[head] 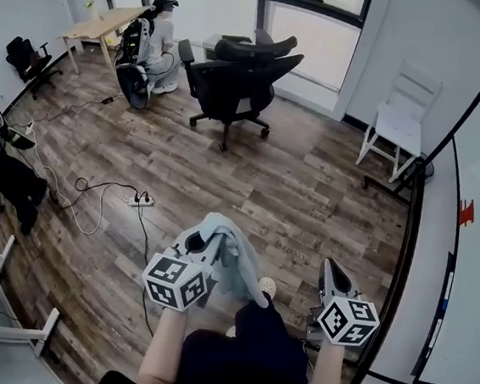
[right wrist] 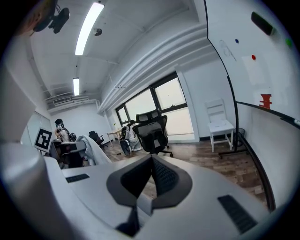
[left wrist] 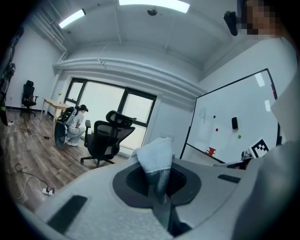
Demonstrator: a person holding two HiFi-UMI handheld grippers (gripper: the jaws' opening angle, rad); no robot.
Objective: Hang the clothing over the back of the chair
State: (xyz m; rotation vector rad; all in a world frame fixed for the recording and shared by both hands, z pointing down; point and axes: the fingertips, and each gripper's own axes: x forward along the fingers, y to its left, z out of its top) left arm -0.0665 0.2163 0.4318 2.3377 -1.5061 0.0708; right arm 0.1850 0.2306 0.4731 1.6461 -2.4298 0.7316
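Observation:
A pale blue piece of clothing (head: 236, 267) hangs from my left gripper (head: 213, 244), which is shut on a bunched fold of it (left wrist: 153, 154) low in the head view. The rest drapes down to the right, over the person's dark lap. My right gripper (head: 331, 271) is at the lower right, shut with nothing between its jaws (right wrist: 152, 161). The black office chair (head: 239, 76) stands far across the wooden floor by the window, its high back towards me. It also shows ahead in the left gripper view (left wrist: 107, 138) and the right gripper view (right wrist: 153, 133).
A white wooden chair (head: 401, 119) stands by the right wall, next to a whiteboard (head: 476, 254). A person (head: 157, 46) crouches by a desk (head: 104, 23) at the back left. Cables and a power strip (head: 141, 200) lie on the floor at left.

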